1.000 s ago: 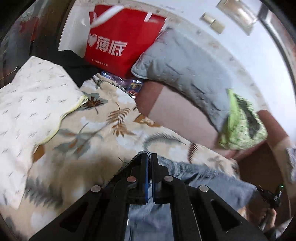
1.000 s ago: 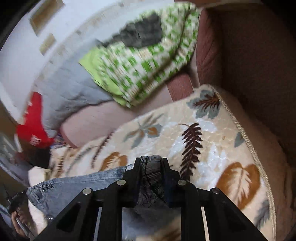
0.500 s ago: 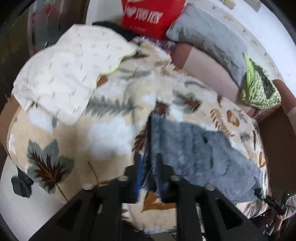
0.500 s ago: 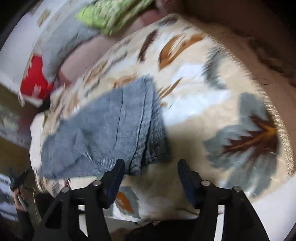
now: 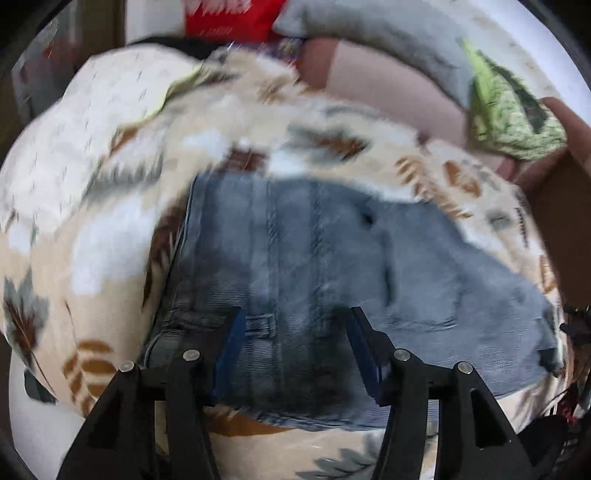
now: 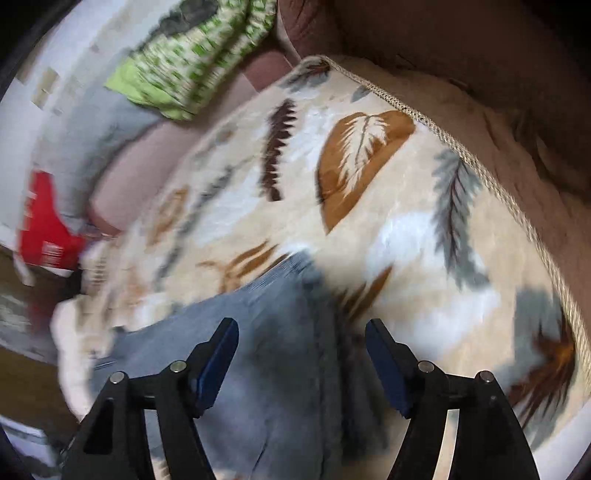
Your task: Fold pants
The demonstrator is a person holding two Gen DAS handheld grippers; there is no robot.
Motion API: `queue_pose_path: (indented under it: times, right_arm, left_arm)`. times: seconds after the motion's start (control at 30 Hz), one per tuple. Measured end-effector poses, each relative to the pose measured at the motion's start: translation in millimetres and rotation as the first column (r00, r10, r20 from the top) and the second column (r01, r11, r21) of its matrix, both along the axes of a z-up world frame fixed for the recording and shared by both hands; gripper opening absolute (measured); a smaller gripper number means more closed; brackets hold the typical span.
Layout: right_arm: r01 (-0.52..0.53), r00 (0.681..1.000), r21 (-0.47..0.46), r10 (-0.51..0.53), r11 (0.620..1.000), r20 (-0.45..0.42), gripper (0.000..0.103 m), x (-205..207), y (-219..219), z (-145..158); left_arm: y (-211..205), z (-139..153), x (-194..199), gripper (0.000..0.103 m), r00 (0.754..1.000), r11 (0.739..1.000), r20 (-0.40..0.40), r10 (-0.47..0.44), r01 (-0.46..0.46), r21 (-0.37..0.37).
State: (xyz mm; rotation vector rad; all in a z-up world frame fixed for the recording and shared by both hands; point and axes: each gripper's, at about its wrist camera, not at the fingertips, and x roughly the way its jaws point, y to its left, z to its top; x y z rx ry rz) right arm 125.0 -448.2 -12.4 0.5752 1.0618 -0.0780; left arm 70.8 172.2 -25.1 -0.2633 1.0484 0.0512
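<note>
We see the pants (image 5: 314, 266), blue-grey denim, lying folded and flat on a fleece blanket (image 5: 110, 258) printed with brown and grey leaves. In the left wrist view the waistband and a belt loop lie nearest the camera. Our left tool (image 5: 293, 328) hangs over that waistband with its jaws apart and widening; the denim shows between them but neither pad presses it. Our right tool (image 6: 301, 339) is spread too, still parting slightly, above the folded edge of the pants (image 6: 258, 332), gripping nothing. The blanket's corded edge runs along a brown sofa (image 6: 480, 48). Farther back sit a green patterned cushion (image 6: 199, 55), a grey pillow (image 5: 369, 33) and a red bag (image 5: 229, 18).
</note>
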Motion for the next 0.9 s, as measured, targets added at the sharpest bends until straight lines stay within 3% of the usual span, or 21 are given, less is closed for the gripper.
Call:
queue_pose_path:
  times: [0.1, 0.17, 0.23, 0.37, 0.47, 0.5, 0.57, 0.63, 0.67, 0.7, 0.8, 0.9]
  right_arm:
    - [-0.061, 0.998, -0.056, 0.059, 0.997, -0.036, 0.04, 27.8, 9.8, -10.7]
    - [-0.129, 0.988, -0.154, 0.114, 0.98, -0.101, 0.027, 40.1, 25.7, -14.6]
    - [-0.151, 0.986, -0.226, 0.13, 0.963, -0.105, 0.007, 46.1, 31.0, -8.9]
    - [-0.113, 0.993, -0.326, 0.104, 0.938, -0.046, 0.007, 50.5, 26.9, 6.8]
    - [-0.117, 0.993, -0.258, 0.104, 0.959, -0.064, 0.008, 46.9, 22.6, -1.5]
    - [-0.092, 0.996, -0.224, 0.089, 0.97, -0.027, 0.01, 37.9, 20.9, 4.4]
    - [-0.039, 0.997, -0.133, 0.048, 0.99, 0.061, 0.027, 6.8, 21.3, 24.1]
    - [-0.001, 0.991, -0.028, 0.005, 1.0, 0.13, 0.083, -27.6, 26.1, 40.1]
    - [0.007, 0.988, 0.034, -0.012, 0.999, 0.154, 0.09, -44.7, 33.4, 45.4]
    - [-0.002, 0.985, 0.091, -0.013, 0.996, 0.172, 0.09, -60.5, 40.6, 48.3]
    - [-0.075, 0.984, 0.239, 0.032, 0.968, 0.176, 0.09, -92.6, 66.2, 39.4]
    - [-0.078, 0.991, 0.306, 0.042, 0.949, 0.123, 0.09, -100.2, 82.2, 12.8]
  left_arm:
    - [3.4, -11.5, -2.8, 0.059, 1.0, 1.0, 0.015, 0.001, -0.001, -0.001]
    - [0.6, -10.3, -2.5, 0.059, 0.999, 0.999, 0.029, -0.019, 0.019, 0.026]
    - [1.3, -12.1, -2.5, 0.06, 0.999, 0.999, 0.04, -0.026, 0.025, 0.029]
    - [4.5, -15.3, -1.2, 0.061, 0.998, 0.999, 0.058, -0.038, 0.036, 0.035]
    - [7.3, -9.7, -2.1, 0.061, 0.998, 1.0, 0.059, -0.026, 0.025, 0.019]
    - [9.9, -4.2, -5.3, 0.061, 0.998, 1.0, 0.065, -0.008, 0.008, 0.003]
    - [18.6, 8.8, -16.2, 0.061, 0.996, 0.998, 0.084, 0.037, -0.032, -0.062]
    - [31.5, 21.2, -32.8, 0.062, 0.988, 0.982, 0.097, 0.118, -0.101, -0.16]
    - [39.5, 25.8, -44.9, 0.069, 0.977, 0.963, 0.103, 0.187, -0.162, -0.215]
    - [46.2, 27.3, -56.1, 0.076, 0.963, 0.94, 0.099, 0.25, -0.216, -0.265]
    - [56.4, 18.0, -77.2, 0.076, 0.935, 0.871, 0.031, 0.355, -0.318, -0.376]
    - [53.6, 7.1, -73.0, 0.076, 0.93, 0.852, -0.016, 0.368, -0.344, -0.395]
